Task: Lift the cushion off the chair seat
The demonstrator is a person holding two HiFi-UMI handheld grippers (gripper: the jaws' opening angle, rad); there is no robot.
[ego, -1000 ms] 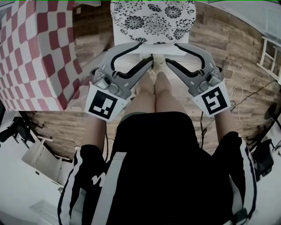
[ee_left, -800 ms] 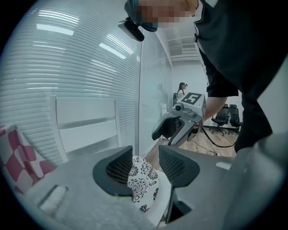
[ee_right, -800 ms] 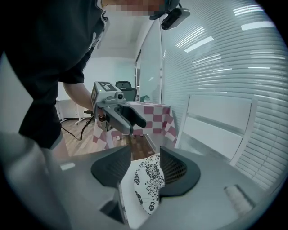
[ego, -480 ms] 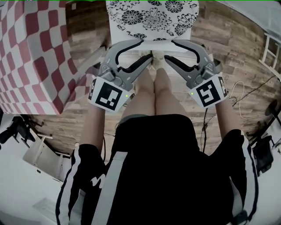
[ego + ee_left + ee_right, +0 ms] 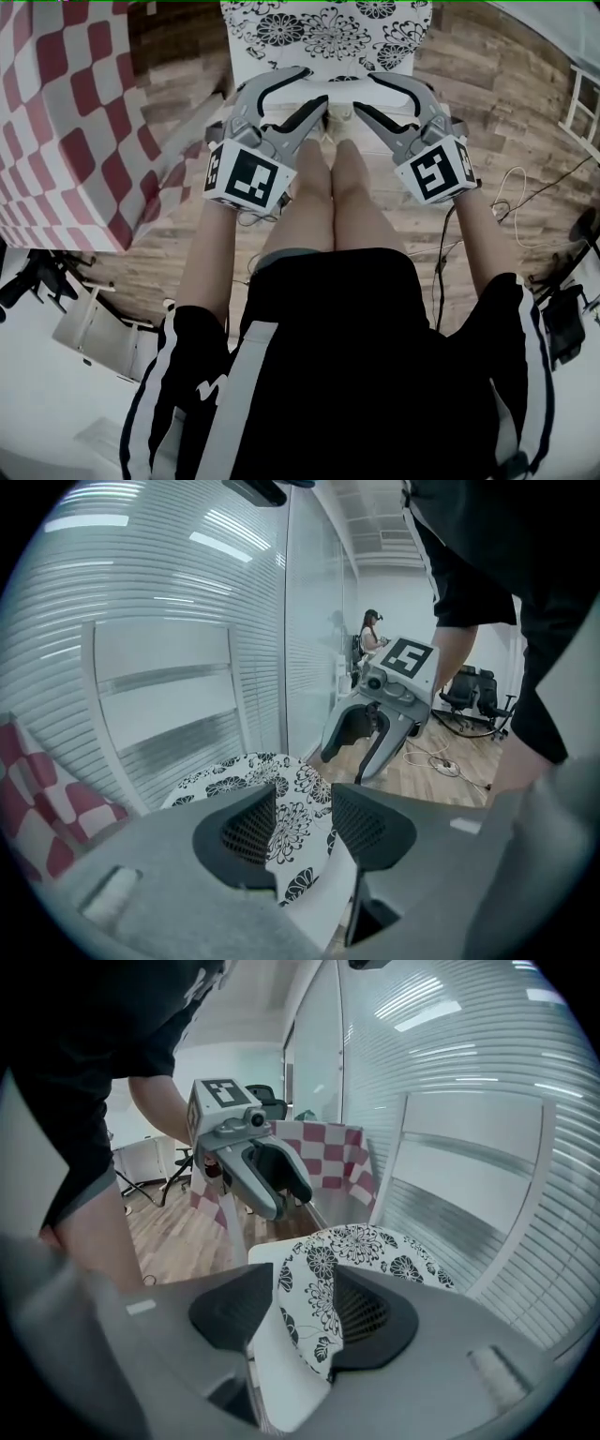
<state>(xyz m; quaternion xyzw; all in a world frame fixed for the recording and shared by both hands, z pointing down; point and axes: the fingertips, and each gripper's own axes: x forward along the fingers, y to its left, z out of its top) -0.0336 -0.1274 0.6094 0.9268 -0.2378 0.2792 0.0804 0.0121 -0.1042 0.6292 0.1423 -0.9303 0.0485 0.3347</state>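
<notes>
Left hand-held gripper point(image 5: 304, 819), jaws apart, cushion point(image 5: 328, 28) flat on seat point(image 5: 281, 1368)

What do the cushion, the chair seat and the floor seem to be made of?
Cushion: probably fabric, matte, with a printed black flower pattern on white. Chair seat: smooth white, perhaps painted wood or plastic; cannot tell which. Floor: wood or wood-look planks, with visible grain and seams.

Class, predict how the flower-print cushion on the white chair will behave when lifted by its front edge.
The cushion looks thin and fabric-covered, so it will probably sag between grip points rather than stay flat. It likely weighs little for its size. No ties show, and the white seat looks smooth, so a push may slide it.
</notes>
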